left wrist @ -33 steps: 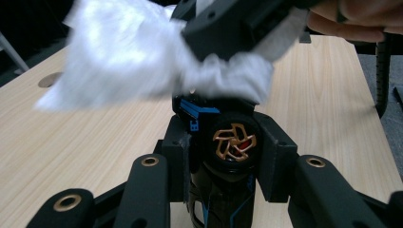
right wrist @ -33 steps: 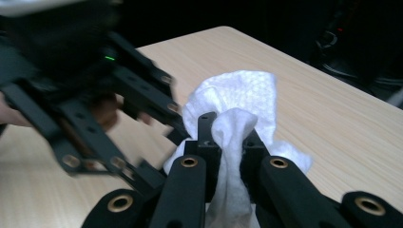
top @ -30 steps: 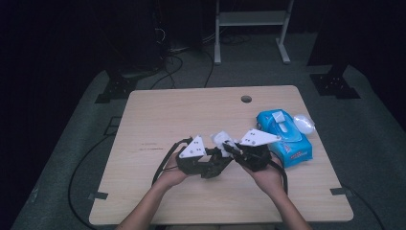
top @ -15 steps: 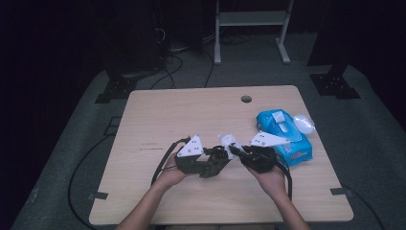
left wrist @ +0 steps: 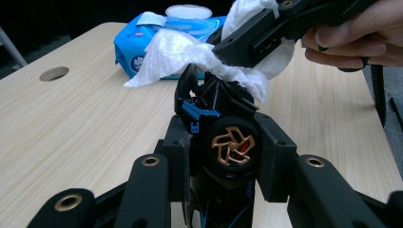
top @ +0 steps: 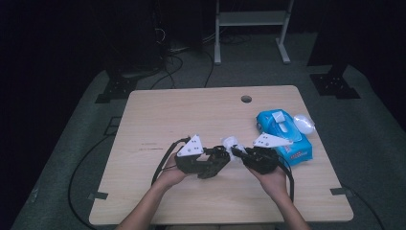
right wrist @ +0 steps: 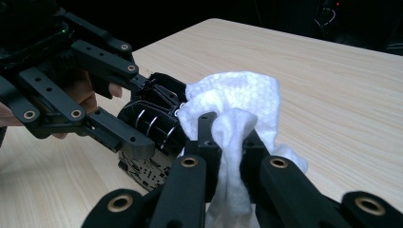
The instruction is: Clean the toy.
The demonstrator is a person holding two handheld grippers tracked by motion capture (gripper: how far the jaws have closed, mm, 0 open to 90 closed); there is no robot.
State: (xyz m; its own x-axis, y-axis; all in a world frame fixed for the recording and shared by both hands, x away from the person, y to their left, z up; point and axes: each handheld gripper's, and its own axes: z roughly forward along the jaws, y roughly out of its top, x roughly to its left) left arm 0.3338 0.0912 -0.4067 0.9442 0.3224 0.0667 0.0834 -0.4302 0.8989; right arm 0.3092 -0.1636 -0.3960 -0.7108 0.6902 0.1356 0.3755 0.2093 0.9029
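From the high view, I keep my left gripper [top: 207, 160] low over the pale wooden table [top: 191, 115], clamped around a small black toy car with blue trim and gold-spoked wheels [top: 216, 160], so the car sits steady just in front of me. My right gripper [top: 242, 154] comes in from the other side of the car, pinching a crumpled white wet wipe [top: 230, 142] that touches the car's end. Beyond my right gripper, relative to the car, lies the blue soft pack of wipes [top: 285, 134], near enough to draw a fresh sheet

In the left gripper view, my jaws press on both flanks of the toy car [left wrist: 223, 142], one gold wheel facing the camera; I hold it nose-up so its upper bodywork is exposed. The wipe [left wrist: 190, 52] drapes over the car's far end, with the pack [left wrist: 138, 42] on the table behind it

In the right gripper view, my jaws are pressed together on a twisted tail of the wipe [right wrist: 233, 118], leaving a bunched pad in front to rub with. That pad rests against the car [right wrist: 152, 123], which the left gripper [right wrist: 119, 114] braces from the side against my push
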